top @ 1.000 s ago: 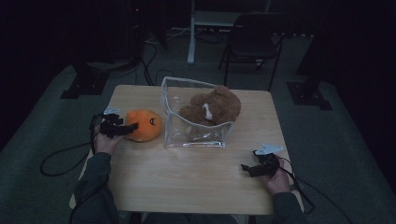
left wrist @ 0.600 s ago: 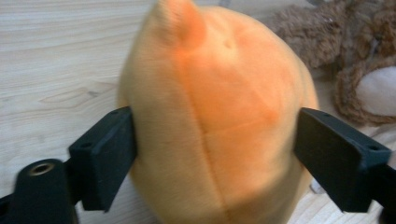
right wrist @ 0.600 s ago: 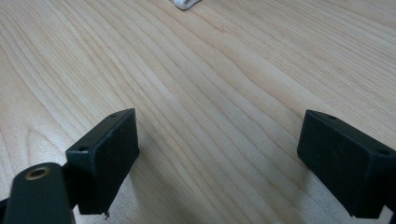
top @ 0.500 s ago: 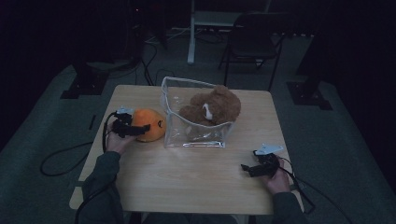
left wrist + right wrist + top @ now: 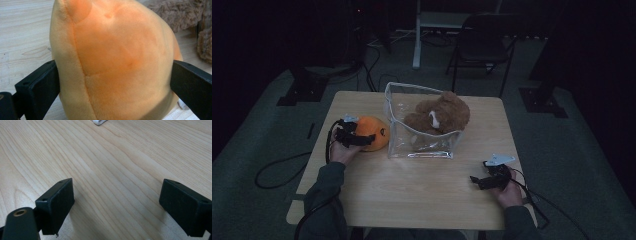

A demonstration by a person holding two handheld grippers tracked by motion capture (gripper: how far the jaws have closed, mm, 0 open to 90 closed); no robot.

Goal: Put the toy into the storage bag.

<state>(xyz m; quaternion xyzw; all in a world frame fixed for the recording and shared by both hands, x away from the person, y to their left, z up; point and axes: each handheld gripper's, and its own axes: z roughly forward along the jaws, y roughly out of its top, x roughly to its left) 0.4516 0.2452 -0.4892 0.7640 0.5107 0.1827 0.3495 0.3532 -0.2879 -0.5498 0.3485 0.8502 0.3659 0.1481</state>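
High view: left tongs (image 5: 362,139) just opened wide around round orange plush toy (image 5: 371,132) on wooden tabletop (image 5: 422,190), left of clear bag (image 5: 398,125); probably regrasping; right tongs (image 5: 479,181) open, empty.

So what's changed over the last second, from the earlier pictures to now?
The left gripper moved in from the table's left edge toward the clear bin, its jaws just opening, and now straddles the orange plush toy, which sits closer to the bin than before. The right gripper, open over bare table, and the brown teddy bear in the bin stayed put.
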